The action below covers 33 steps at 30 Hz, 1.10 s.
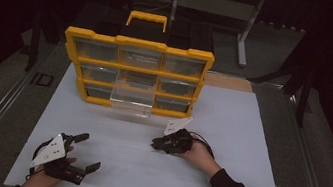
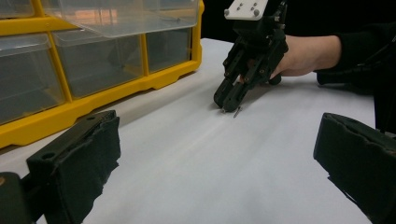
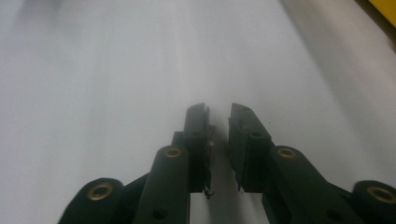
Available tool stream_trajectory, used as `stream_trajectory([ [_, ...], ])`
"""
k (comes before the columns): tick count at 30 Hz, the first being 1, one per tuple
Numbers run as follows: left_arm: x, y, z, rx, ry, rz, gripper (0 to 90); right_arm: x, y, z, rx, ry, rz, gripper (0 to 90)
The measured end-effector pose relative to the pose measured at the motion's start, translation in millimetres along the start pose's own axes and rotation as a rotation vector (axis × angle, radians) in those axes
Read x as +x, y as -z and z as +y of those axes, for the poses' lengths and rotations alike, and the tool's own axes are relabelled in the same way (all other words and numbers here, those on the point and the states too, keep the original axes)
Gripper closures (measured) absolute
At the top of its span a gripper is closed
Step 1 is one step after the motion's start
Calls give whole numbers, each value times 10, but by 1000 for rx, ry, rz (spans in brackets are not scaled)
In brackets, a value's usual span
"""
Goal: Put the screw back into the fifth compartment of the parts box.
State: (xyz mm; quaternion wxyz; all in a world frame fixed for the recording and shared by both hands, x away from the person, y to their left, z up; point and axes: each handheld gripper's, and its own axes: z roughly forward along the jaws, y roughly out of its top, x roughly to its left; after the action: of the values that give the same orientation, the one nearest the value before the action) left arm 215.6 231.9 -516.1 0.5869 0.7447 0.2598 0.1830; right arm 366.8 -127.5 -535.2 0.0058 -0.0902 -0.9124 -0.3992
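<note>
Right gripper point(image 1: 157, 145): tips down on the white bench point(image 1: 229, 129), right of centre and nearer the front edge than the organiser. Jaws drawn close, a narrow gap left between them. In the right gripper view a small dark screw point(image 3: 209, 158) lies in that gap, against the inner face of the left jaw; whether the other pad touches it I cannot tell, so no grip confirmed. Its long axis runs roughly along the jaws. In the left gripper view the same small screw point(image 2: 237, 111) shows at the tips of the right gripper point(image 2: 229, 101), on the bench surface, slanted, with its lower end toward the front edge. Too small to tell head from tip.

Left gripper point(image 1: 83, 151): near the front-left corner of the bench, held just above the surface, jaws spread wide, nothing between them. In its own view the two black pads point(image 2: 79, 163) stand far apart at the bottom corners of the frame.

Surface: white sheet, matte, with faint lengthwise streaks. A bare wooden strip point(image 1: 229, 82) shows at the back-right edge.

Yellow drawer organiser point(image 1: 139, 43) stands upright at the back-left of the bench, handle on top, three rows of clear drawers. The middle drawer of the lower rows point(image 1: 131, 99) is pulled out toward the front edge; contents not readable.

Room: dark. Grey floor either side of the bench, a metal rail along the left, a grey metal stand point(image 1: 245, 30) behind the bench at the right.
</note>
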Motion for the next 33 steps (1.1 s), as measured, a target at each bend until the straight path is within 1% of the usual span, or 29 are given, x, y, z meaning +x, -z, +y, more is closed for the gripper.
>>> stream_trajectory([
  [1, 0, 1, 0, -1, 1, 1, 17, 19, -4, 5, 6, 16, -19, 799],
  [2, 2, 2, 0, 0, 1, 2, 18, 22, -4, 6, 7, 19, -26, 815],
  [4, 1, 1, 0, 0, 1, 1, 18, 15, -5, 8, 7, 10, -33, 873],
  [7, 0, 1, 0, 0, 0, 0, 17, 1, -4, 9, 6, -11, -29, 875],
  [10, 2, 2, 0, -1, 0, 1, 17, -12, 12, 15, 13, -15, -28, 879],
  [12, 1, 1, 0, -1, 0, 1, 17, -22, 44, 22, 2, -29, -25, 880],
  [15, -1, 0, 0, -1, -1, 1, 17, -44, 119, 43, -22, -47, -24, 880],
  [23, 0, -1, 0, 1, 0, 1, 18, -62, 365, 125, -70, -58, -46, 881],
  [30, 0, -1, 0, 0, 0, 2, 17, -54, 587, 220, -104, -66, -61, 881],
  [32, 2, -1, 0, -1, 1, 1, 17, -59, 644, 252, -106, -66, -68, 881],
  [33, 3, -3, 0, -1, 2, 1, 17, -63, 670, 271, -109, -75, -70, 881],
])
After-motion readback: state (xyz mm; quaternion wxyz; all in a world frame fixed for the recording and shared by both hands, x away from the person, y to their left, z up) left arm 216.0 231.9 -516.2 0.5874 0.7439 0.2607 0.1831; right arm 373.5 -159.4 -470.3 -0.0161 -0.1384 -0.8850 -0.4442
